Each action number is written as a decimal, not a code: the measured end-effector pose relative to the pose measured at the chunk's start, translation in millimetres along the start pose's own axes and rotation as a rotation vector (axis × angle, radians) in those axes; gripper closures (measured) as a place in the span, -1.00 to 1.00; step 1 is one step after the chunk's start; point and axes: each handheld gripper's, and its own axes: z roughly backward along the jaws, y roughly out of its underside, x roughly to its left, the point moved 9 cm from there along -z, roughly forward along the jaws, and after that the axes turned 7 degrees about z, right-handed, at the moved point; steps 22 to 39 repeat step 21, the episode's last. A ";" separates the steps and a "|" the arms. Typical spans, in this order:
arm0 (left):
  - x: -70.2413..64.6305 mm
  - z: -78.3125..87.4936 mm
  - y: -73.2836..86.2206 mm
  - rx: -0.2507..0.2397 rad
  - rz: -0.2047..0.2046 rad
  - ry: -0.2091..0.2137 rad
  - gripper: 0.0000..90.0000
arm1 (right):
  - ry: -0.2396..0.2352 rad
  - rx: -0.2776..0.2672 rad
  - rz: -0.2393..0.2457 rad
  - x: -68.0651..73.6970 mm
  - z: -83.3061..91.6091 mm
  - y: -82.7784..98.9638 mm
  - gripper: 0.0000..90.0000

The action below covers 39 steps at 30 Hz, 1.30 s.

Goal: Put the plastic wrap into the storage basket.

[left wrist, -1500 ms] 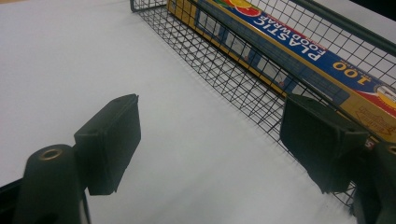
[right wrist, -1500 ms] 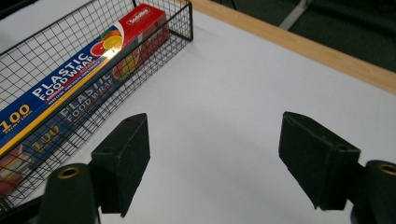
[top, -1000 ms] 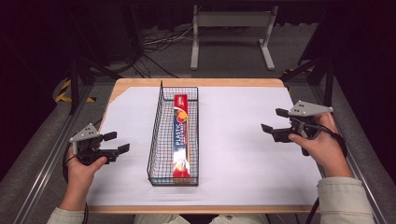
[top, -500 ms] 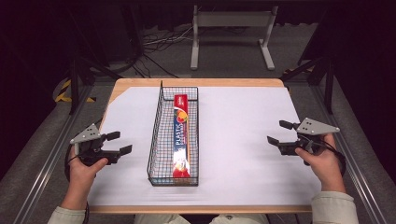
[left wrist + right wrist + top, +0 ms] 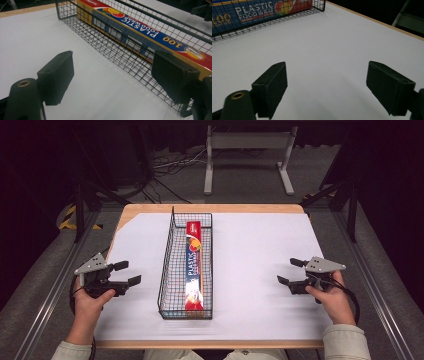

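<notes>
Your right gripper has come down from a raised hold to just above the worktop, and its jaws have just been opening; they stand wide with nothing between them. Your left gripper is wide and empty too, beside the wire basket. Both hands look parked clear. The plastic food wrap box, long, red and blue, lies flat lengthwise inside the basket.

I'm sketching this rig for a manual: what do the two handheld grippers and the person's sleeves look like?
Both the left gripper and the right gripper are black, each with two blocky rectangular jaws, a grey three-cornered plate on top and a trailing black cable. The jaw arm shows a brass-coloured ring in each gripper view. The sleeves are pale beige.
</notes>
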 end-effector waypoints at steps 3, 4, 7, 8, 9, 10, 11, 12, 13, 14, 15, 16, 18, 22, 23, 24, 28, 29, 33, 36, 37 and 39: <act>-0.1 -0.9 0.4 0.001 -0.005 0.004 -0.57 | -0.003 -0.010 -0.009 0.9 -0.8 1.4 -0.61; -0.4 -1.4 0.7 -0.001 0.001 0.008 -0.57 | -0.006 -0.022 -0.020 1.2 -1.4 2.8 -0.61; -0.1 -2.3 2.0 0.006 0.011 0.014 -0.57 | -0.003 -0.010 -0.029 0.1 -1.9 8.1 -0.61; 0.4 -2.7 1.8 0.004 0.001 0.015 -0.57 | 0.001 0.005 -0.028 -1.0 -2.1 12.1 -0.61; 0.6 -3.0 1.6 0.001 0.000 0.015 -0.57 | -0.001 0.015 -0.034 -1.4 -2.2 16.4 -0.61; 0.6 -3.2 1.6 0.000 0.001 0.015 -0.57 | -0.003 0.008 -0.041 -1.7 -1.9 16.5 -0.61; 0.8 -3.3 1.7 -0.001 0.001 0.015 -0.57 | -0.002 0.004 -0.043 -2.0 -1.3 16.0 -0.61; 0.6 -3.5 2.1 0.000 0.006 0.014 -0.57 | -0.002 0.000 -0.044 -2.1 -1.2 15.6 -0.62; 0.8 -3.7 2.2 0.000 0.005 0.015 -0.57 | -0.005 0.002 -0.043 -1.5 -1.5 15.9 -0.62; 0.9 -3.6 2.4 0.001 0.006 0.015 -0.58 | -0.005 0.004 -0.044 -1.7 -1.7 16.0 -0.62; 0.9 -3.3 2.5 0.003 0.006 0.016 -0.57 | -0.005 0.003 -0.044 -1.7 -1.6 15.9 -0.62; 1.0 -3.1 2.2 0.002 0.004 0.016 -0.57 | -0.003 0.003 -0.045 -1.9 -1.4 15.9 -0.62; 0.5 -3.2 2.2 0.001 0.006 0.015 -0.57 | -0.001 -0.002 -0.047 -2.2 -1.1 15.5 -0.62; 0.5 -3.5 2.1 0.001 0.005 0.014 -0.57 | 0.002 -0.003 -0.048 -2.2 -0.3 14.3 -0.62; 0.5 -3.5 2.1 0.001 0.005 0.014 -0.57 | 0.002 -0.003 -0.048 -2.2 -0.3 14.3 -0.62; 0.5 -3.5 2.1 0.001 0.005 0.014 -0.57 | 0.002 -0.003 -0.048 -2.2 -0.3 14.3 -0.62; 0.5 -3.5 2.1 0.001 0.005 0.014 -0.57 | 0.002 -0.003 -0.048 -2.2 -0.3 14.3 -0.62; 0.5 -3.5 2.1 0.001 0.005 0.014 -0.57 | 0.002 -0.003 -0.048 -2.2 -0.3 14.3 -0.62; 0.5 -3.5 2.1 0.001 0.005 0.014 -0.57 | 0.002 -0.003 -0.048 -2.2 -0.3 14.3 -0.62; 0.5 -3.5 2.1 0.001 0.005 0.014 -0.57 | 0.002 -0.003 -0.048 -2.2 -0.3 14.3 -0.62; 0.5 -3.5 2.1 0.001 0.005 0.014 -0.57 | 0.002 -0.003 -0.048 -2.2 -0.3 14.3 -0.62; 0.5 -3.5 2.1 0.001 0.005 0.014 -0.57 | 0.002 -0.003 -0.048 -2.2 -0.3 14.3 -0.62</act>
